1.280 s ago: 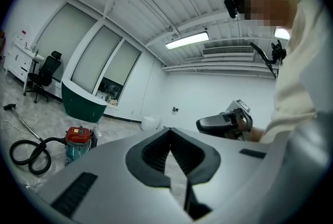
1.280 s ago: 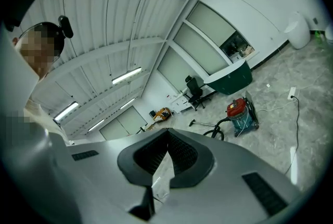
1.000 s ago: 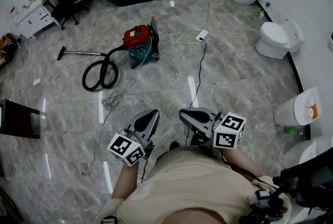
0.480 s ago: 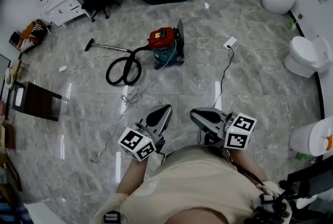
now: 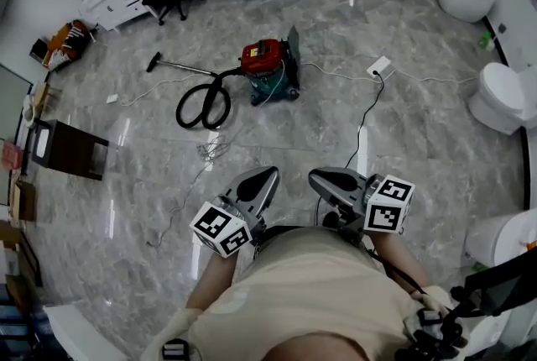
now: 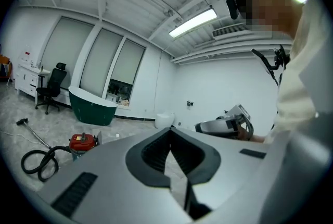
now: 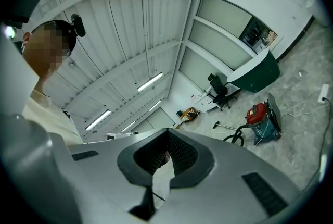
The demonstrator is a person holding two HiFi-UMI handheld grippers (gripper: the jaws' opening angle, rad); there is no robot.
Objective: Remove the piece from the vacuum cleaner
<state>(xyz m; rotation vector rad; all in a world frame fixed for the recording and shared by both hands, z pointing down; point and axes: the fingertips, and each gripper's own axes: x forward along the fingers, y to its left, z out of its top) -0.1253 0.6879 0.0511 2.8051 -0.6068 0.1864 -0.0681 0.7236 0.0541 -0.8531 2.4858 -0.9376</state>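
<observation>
Head view: vacuum cleaner (image 5: 267, 70) on floor at 12 o'clock, well apart from left gripper (image 5: 268, 174) and right gripper (image 5: 314, 177). Hose (image 5: 204, 106) coiled at its 8 o'clock.
Left gripper view: jaws closed, empty; vacuum at 8 o'clock.
Right gripper view: jaws closed, empty; vacuum at 3 o'clock.
Likely handling: hose flexible, light; canister heavy. Grip at rigid joint.

open floor (image 5: 277, 141) up to the vacuum cleaner (image 5: 268, 70) (hose (image 5: 180, 110) coiled beside, cord (image 5: 363, 120) trailing).
</observation>
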